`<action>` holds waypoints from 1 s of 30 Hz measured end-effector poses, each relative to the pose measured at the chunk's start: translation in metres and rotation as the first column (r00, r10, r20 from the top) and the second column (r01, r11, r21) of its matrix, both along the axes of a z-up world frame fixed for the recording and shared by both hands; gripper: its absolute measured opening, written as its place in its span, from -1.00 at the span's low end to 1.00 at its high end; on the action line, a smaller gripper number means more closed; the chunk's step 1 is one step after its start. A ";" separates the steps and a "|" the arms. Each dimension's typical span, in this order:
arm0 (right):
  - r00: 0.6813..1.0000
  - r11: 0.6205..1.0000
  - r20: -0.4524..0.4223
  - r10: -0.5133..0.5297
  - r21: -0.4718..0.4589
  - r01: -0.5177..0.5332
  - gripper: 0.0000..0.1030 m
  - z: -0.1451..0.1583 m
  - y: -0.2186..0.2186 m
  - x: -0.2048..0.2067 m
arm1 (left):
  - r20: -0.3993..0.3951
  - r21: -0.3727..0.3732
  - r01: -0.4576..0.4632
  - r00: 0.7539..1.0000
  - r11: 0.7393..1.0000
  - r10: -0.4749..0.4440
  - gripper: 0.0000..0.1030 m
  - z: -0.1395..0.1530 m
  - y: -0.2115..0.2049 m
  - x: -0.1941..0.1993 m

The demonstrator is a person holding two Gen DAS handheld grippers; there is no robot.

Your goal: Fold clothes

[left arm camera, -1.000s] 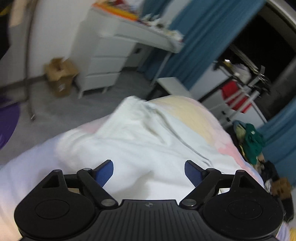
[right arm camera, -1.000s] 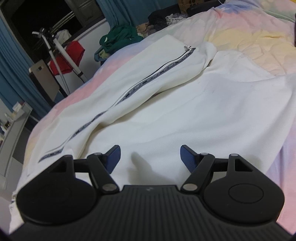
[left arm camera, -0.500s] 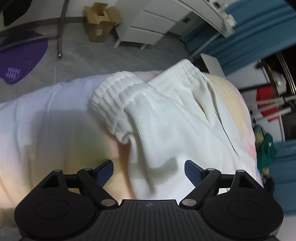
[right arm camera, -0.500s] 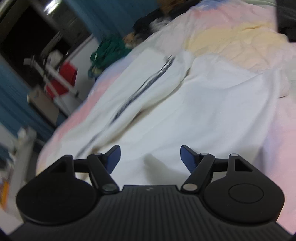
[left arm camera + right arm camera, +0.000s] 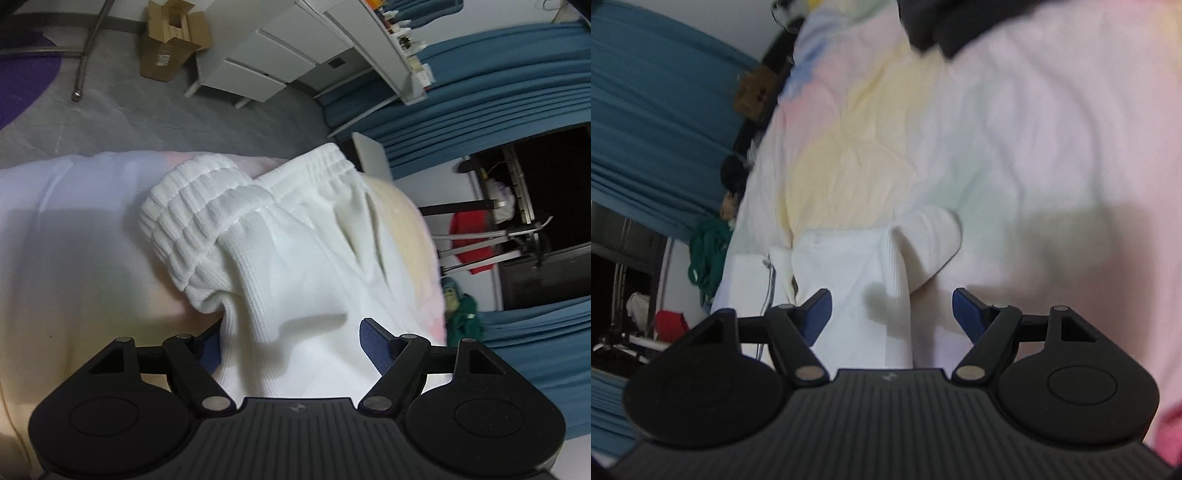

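White trousers (image 5: 295,280) between closing left gripper (image 5: 291,345) jaws

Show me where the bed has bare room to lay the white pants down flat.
Bare bedspread lies right of the white pants in the right wrist view, up to the dark item at the top. In the left wrist view, bare cover lies left of the bunched waistband. It is crowded at the curtain-side edge by the green clothes.

A ribbed matte black plastic left gripper (image 5: 291,341) with round side discs, silver pivot screws and blue finger pads (image 5: 373,341) is seen; the right gripper (image 5: 892,314) is built identically.
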State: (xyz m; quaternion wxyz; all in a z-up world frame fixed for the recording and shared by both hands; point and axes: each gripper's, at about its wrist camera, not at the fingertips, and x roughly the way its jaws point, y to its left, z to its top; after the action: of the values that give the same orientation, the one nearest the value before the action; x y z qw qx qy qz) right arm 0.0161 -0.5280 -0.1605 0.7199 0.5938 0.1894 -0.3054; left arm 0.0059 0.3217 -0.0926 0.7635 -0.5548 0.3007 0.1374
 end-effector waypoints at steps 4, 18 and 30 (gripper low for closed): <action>0.973 0.980 0.209 0.094 0.151 -0.128 0.43 -0.034 -0.017 0.026 | 0.043 -0.022 0.019 0.999 1.000 -0.019 0.42 -0.003 -0.002 0.009; 0.981 0.996 0.177 0.075 -0.051 -0.067 0.08 -0.016 -0.014 0.052 | -0.023 0.004 0.062 0.998 0.998 -0.062 0.20 -0.015 -0.012 0.030; 0.990 0.981 0.136 0.029 -0.193 -0.002 -0.89 -0.002 -0.015 0.022 | -0.020 -0.027 0.045 0.999 0.999 -0.046 -0.85 -0.017 -0.003 0.033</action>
State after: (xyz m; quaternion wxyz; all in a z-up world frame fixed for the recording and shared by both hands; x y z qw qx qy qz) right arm 0.0383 -0.5429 -0.1620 0.7877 0.5396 0.1135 -0.2748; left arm 0.0392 0.3188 -0.1100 0.7559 -0.5564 0.3228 0.1218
